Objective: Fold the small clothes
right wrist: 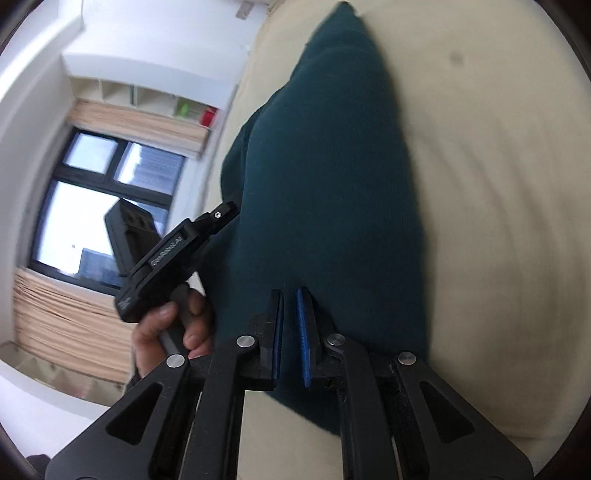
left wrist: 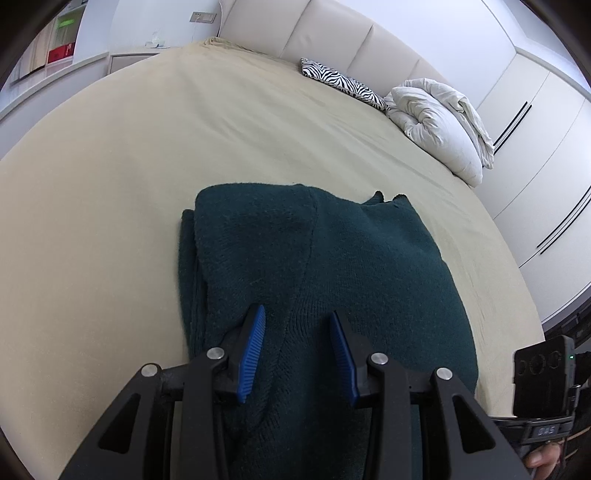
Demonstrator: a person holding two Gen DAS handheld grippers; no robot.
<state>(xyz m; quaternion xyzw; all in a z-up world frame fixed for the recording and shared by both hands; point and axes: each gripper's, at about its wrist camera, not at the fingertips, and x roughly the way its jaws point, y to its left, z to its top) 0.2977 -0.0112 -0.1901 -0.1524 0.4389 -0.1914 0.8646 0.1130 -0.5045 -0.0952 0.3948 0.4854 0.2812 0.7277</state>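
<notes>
A dark green knitted garment (left wrist: 314, 266) lies folded into a thick rectangle on the beige bed sheet (left wrist: 147, 155). My left gripper (left wrist: 298, 314) is open, its blue pads spread just above the garment's near part, holding nothing. In the right wrist view the same garment (right wrist: 332, 177) lies on the sheet. My right gripper (right wrist: 290, 295) has its blue pads almost together with a narrow gap, right over the garment's near edge; I cannot tell whether cloth is pinched. The left gripper's body (right wrist: 177, 254) and the hand on it show at the left of that view.
A zebra-print cushion (left wrist: 343, 83) and a bundled white duvet (left wrist: 443, 125) lie at the far right by the padded headboard (left wrist: 332, 33). White wardrobe doors (left wrist: 535, 155) stand to the right. A window (right wrist: 107, 199) and shelves are beyond the bed's edge.
</notes>
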